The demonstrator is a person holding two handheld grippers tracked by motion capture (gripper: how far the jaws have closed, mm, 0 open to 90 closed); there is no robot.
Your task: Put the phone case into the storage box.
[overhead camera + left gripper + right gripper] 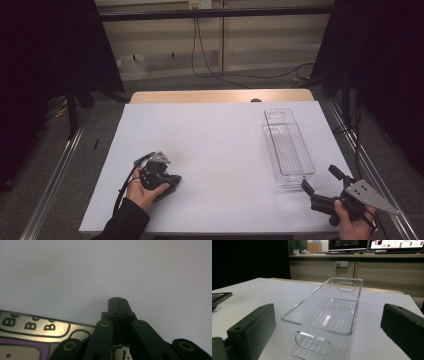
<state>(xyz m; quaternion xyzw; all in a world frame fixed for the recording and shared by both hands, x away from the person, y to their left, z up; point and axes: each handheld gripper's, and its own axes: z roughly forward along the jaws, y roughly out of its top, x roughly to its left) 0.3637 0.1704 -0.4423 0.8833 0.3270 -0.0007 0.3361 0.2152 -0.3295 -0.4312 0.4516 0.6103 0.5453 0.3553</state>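
Jaws of the left gripper (117, 299) are seen pressed tight together, tip to tip, low over the white table sheet (220, 150). A flat printed packet (32, 332) (cream, purple band, repeated bold letters) lies under the gripper's body in the left gripper view; whether its edge is pinched deeper between the jaws cannot be told. In the high view the left gripper (172, 181) is held near the front left of the sheet, and the packet is hidden beneath hand and tool.

The right gripper (320, 180) is held at the front right corner, jaws spread wide and empty, aimed at the near end of the clear plastic bin (288, 147). The bin (324, 320) stands upright on the right side of the sheet, nothing inside it, its handle cut-out facing the gripper.

Progress is judged early: the packet appears to be only just engaged, well apart from the bin. Carrying it across and setting it inside would seem to remain, if that is the aim.
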